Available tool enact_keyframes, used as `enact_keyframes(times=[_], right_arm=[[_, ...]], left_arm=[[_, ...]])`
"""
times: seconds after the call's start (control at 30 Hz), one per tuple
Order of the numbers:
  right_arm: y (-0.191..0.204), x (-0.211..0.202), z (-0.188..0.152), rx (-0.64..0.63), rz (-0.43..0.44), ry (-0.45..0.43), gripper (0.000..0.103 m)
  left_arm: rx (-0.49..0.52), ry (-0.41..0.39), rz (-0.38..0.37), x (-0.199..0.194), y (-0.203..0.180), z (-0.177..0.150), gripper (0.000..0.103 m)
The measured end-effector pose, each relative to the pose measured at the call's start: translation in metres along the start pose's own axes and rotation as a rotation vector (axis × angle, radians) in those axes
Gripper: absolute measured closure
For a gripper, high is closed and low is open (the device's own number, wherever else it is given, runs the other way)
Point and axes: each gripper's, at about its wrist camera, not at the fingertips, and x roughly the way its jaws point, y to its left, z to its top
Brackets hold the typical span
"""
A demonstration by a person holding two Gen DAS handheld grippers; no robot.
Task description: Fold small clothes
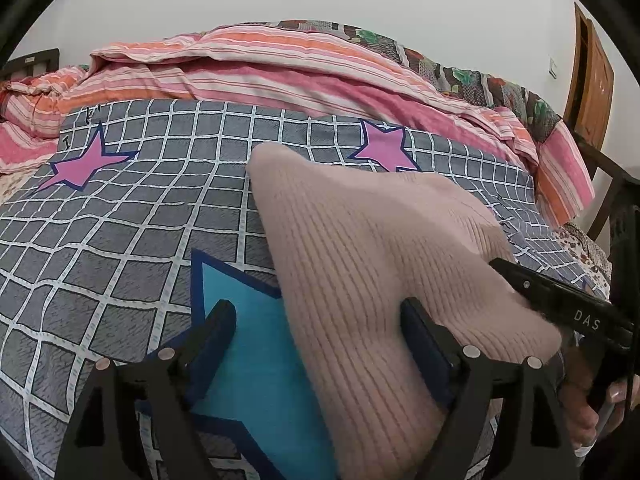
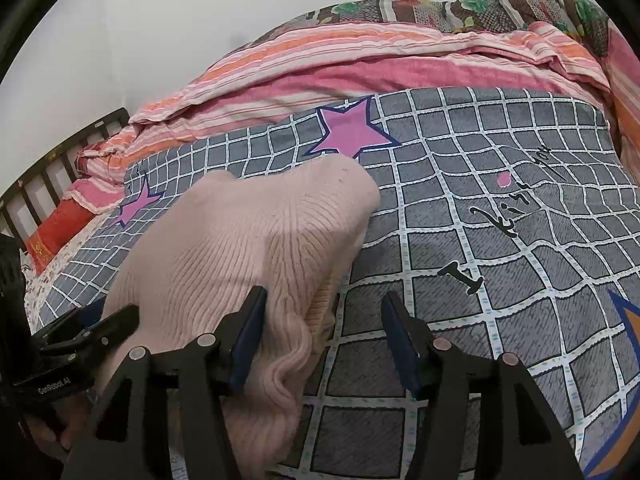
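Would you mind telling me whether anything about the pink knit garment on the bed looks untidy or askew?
The pink knit garment lies lopsided on the grid-patterned cover, and its near edge is bunched into wavy ruffles rather than lying flat. Nothing looks damaged or spilled.

sweater (image 1: 360,248) on bedsheet (image 1: 120,220)

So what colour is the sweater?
Pale pink ribbed knit sweater, clearest in the left wrist view.

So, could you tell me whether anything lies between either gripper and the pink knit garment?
Nothing visible does. The pink knit garment lies on the grid-patterned sheet, partly between the open fingers of the left gripper and of the right gripper.
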Motion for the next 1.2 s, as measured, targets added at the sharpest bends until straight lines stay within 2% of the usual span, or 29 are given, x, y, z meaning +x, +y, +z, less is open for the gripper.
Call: enact_keyframes(times=[1.2], right_arm=[[0.0025, -0.0026, -0.0019, -0.008, -0.012, -0.007, 0.045]], left_arm=[[-0.001, 0.001, -0.004, 0.0002, 0.0018, 0.0002, 0.016]])
